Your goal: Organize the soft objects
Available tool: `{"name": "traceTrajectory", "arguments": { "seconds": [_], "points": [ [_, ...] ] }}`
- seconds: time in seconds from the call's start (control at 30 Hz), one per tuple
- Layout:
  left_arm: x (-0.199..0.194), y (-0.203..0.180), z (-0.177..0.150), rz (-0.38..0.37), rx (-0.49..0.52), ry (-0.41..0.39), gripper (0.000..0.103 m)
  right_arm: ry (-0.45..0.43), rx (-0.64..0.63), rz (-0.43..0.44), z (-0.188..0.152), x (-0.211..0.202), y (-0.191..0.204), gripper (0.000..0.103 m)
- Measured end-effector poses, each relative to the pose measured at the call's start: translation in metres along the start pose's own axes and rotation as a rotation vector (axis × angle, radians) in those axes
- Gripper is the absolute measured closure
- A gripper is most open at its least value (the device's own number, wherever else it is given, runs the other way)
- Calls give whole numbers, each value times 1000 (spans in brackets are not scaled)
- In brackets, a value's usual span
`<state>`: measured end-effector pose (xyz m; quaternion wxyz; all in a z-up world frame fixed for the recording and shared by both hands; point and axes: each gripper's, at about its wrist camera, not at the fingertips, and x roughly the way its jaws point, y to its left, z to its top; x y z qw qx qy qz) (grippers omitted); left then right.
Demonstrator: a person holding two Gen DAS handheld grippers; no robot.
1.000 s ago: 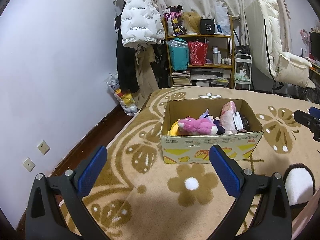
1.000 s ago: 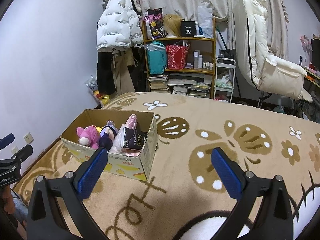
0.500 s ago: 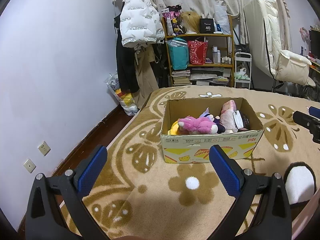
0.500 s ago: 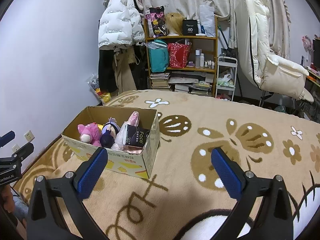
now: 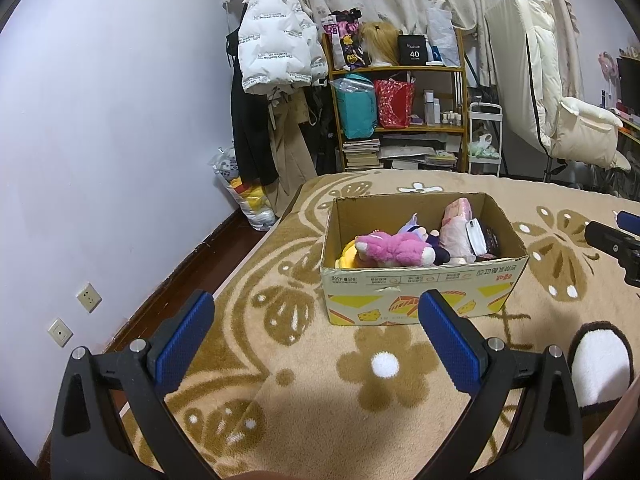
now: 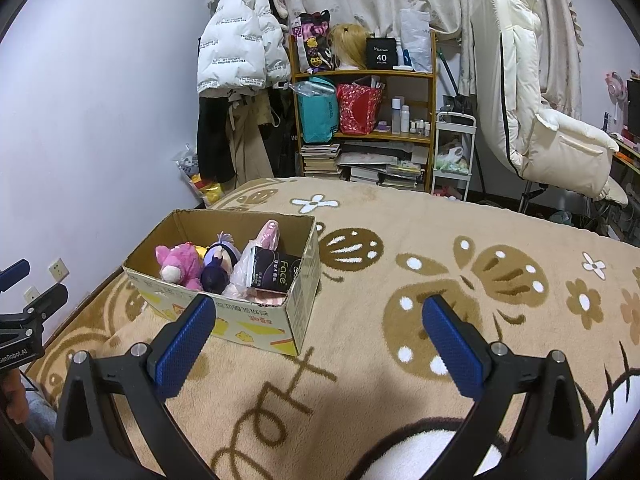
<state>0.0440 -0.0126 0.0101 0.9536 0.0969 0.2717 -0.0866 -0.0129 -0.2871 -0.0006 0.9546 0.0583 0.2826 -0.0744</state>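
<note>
The left gripper (image 5: pixel 316 336) is wide open and holds nothing. The right gripper (image 6: pixel 318 340) is also wide open and empty. Both hover above the beige blanket (image 6: pixel 400 240) with brown butterfly and flower patterns. The cardboard box (image 5: pixel 416 292) stands on the blanket, far from the left gripper and to the far left of the right gripper. Inside it lie a pink plush toy (image 5: pixel 390 249), a purple-haired doll (image 6: pixel 219 261), a pink plastic bag (image 5: pixel 456 226) and a black tissue pack (image 6: pixel 274 271). At the far wall stands a wooden shelf (image 6: pixel 432 128).

White puffer jacket (image 5: pixel 280 48) beside cluttered wooden shelf (image 5: pixel 400 120), cream recliner chair (image 6: pixel 548 128) at right.
</note>
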Motion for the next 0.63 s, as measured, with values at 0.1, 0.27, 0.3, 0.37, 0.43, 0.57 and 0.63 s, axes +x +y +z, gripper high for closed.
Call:
{"name": "traceTrajectory", "arguments": {
  "seconds": [0.1,0.27,0.3,0.37,0.43,0.57,0.63],
  "points": [
    [1,1,-2,-1,4,0,2,1,-1,0,1,0,0,0],
    [1,1,-3,0,4,0,2,2,-1,0,1,0,0,0],
    [1,1,-3,-1,4,-1,2,2,-1,0,1,0,0,0],
    [1,1,-3,-1,4,0,2,1,0,-1,1,0,1,0],
    [1,1,-3,1,6,0,2,0,-1,-1,1,0,0,0],
    [1,1,-4,-3,6,3,2,1,-1,-1,2,0,0,0],
    [1,1,-5,-2,7,2,2,1,-1,0,2,0,0,0]
  ]
}}
